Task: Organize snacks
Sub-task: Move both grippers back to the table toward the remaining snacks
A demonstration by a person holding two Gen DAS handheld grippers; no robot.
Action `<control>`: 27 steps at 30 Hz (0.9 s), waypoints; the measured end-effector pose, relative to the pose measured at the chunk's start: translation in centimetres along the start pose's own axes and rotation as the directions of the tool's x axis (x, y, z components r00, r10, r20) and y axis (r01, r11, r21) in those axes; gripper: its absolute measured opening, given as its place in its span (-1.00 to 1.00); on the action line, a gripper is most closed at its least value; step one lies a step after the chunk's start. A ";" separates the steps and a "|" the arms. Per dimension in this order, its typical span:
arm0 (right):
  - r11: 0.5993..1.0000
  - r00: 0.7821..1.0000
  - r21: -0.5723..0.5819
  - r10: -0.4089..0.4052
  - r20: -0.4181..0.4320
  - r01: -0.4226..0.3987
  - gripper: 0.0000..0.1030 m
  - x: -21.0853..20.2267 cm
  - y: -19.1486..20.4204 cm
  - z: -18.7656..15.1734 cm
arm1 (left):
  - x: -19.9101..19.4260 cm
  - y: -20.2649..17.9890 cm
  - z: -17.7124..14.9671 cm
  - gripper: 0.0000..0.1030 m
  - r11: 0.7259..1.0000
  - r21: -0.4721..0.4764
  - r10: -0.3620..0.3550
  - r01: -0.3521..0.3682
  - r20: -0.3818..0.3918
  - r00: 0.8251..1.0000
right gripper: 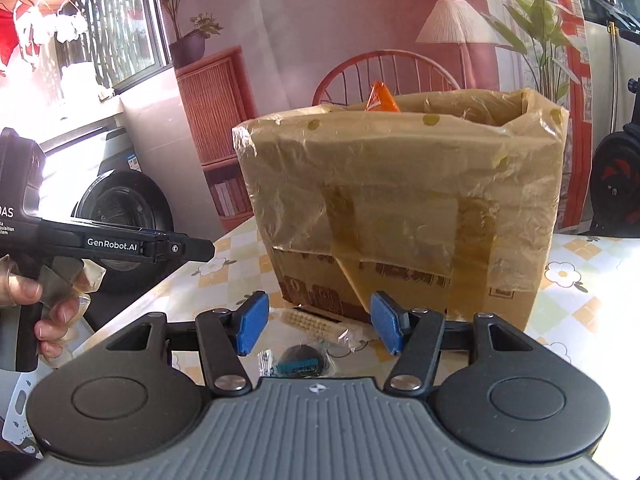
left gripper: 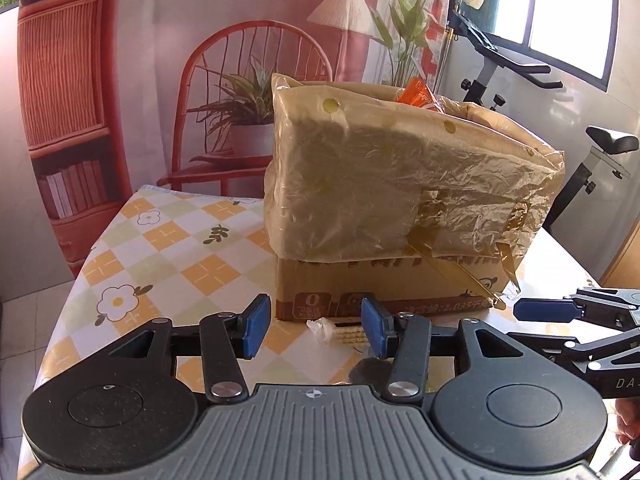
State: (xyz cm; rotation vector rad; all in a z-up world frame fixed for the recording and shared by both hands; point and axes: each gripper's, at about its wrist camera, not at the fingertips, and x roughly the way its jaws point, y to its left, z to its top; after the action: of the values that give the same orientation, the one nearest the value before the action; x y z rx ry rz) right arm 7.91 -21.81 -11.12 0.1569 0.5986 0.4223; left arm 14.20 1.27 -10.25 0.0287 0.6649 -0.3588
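Observation:
A cardboard box (left gripper: 384,292) lined with a crinkled clear plastic bag (left gripper: 400,184) stands on the table, and an orange snack packet (left gripper: 418,96) pokes out of its top. In front of the box lie a wafer biscuit pack (right gripper: 310,320) in clear wrap and a dark round cookie pack (right gripper: 302,362). My left gripper (left gripper: 314,326) hangs open just short of the wafer pack (left gripper: 348,336), with nothing between its blue pads. My right gripper (right gripper: 320,326) is open too, low over both packs and touching neither. In the left wrist view it comes in from the right (left gripper: 544,309).
The table wears a checkered flower cloth (left gripper: 160,240). A person's hand (right gripper: 48,304) holds the left gripper's handle at the table's left edge. An exercise bike (left gripper: 592,160) stands to the right of the table and a washing machine (right gripper: 120,216) to its left. A printed backdrop hangs behind.

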 end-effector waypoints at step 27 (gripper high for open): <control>0.994 0.928 -0.099 -0.073 -0.365 0.039 -0.21 8.4 -1.1 -4.0 | 5.0 -0.6 -4.0 0.20 0.996 0.052 -0.067 0.073 -0.117 0.991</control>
State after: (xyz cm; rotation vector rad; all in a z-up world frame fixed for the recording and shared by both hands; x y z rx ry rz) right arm 12.24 -19.13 -18.98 -0.0283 0.9505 0.4251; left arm 15.24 -0.33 -16.46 0.0804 0.7710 -0.4458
